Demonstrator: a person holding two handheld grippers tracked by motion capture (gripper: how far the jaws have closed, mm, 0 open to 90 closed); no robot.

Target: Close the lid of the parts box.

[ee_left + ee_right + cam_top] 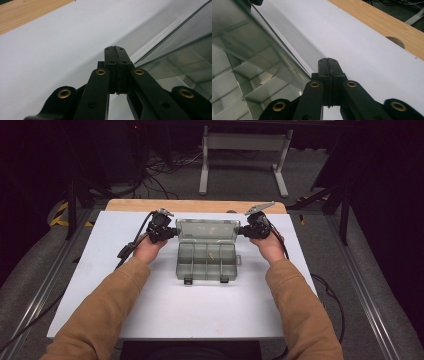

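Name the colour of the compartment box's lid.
Clear, see-through lid, faintly grey; best in the high view.

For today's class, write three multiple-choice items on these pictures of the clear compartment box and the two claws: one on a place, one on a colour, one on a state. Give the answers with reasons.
1. Where do the two claws stand relative to the box?
A. Both at its front latches
B. One at each end of the raised lid
C. Both inside a compartment

2. What colour are the person's sleeves?
A. Tan
B. Blue
C. White

3. How is the box lid?
A. Shut and latched
B. Taken off and lying aside
C. Open, standing up at the back

Answers:
1 B: in the high view the left claw and the right claw flank the lid of the box.
2 A: both sleeves are tan.
3 C: the lid rises behind the open compartments, the latches hanging free in front.
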